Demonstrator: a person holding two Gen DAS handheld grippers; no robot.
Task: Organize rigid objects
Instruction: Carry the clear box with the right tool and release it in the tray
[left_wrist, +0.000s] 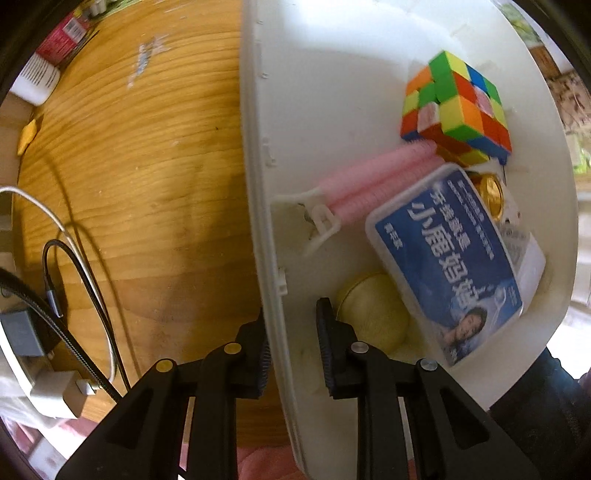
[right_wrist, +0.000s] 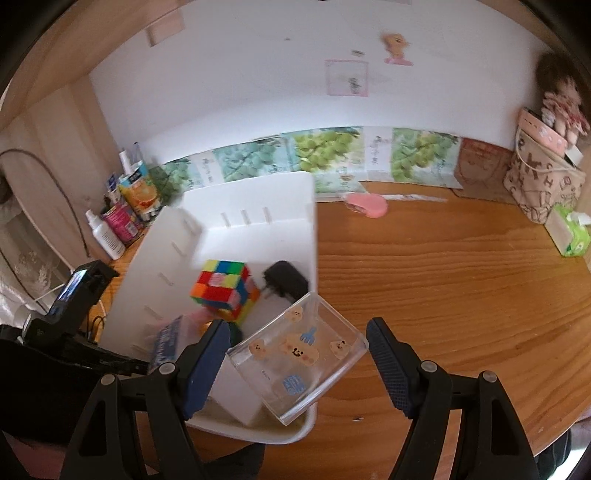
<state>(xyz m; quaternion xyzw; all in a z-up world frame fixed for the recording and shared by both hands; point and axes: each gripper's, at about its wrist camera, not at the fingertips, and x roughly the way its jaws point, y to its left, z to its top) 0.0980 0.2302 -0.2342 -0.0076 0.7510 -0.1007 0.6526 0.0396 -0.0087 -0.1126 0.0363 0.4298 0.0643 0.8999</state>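
Observation:
A white plastic bin (left_wrist: 332, 74) stands tilted on the wooden desk (left_wrist: 147, 147). My left gripper (left_wrist: 291, 347) is shut on its side wall, one finger outside and one inside. In the bin lie a colour cube (left_wrist: 458, 107), a pink ribbed roller (left_wrist: 376, 181), a blue-labelled box (left_wrist: 454, 266), a pale yellow round tin (left_wrist: 373, 314) and a gold round piece (left_wrist: 489, 195). The right wrist view shows the bin (right_wrist: 258, 199) with the cube (right_wrist: 225, 291) and a black plug adapter (right_wrist: 286, 282). My right gripper (right_wrist: 295, 354) is shut on a clear box with bear stickers (right_wrist: 299, 354), held tilted over the bin's near corner.
Cables (left_wrist: 81, 295) and a white charger (left_wrist: 59, 395) lie on the desk left of the bin. A pink object (right_wrist: 367, 205) lies near the wall. Bottles and cans (right_wrist: 122, 218) crowd the back left. A patterned bag (right_wrist: 543, 184) and a tissue box (right_wrist: 569, 232) stand at the right.

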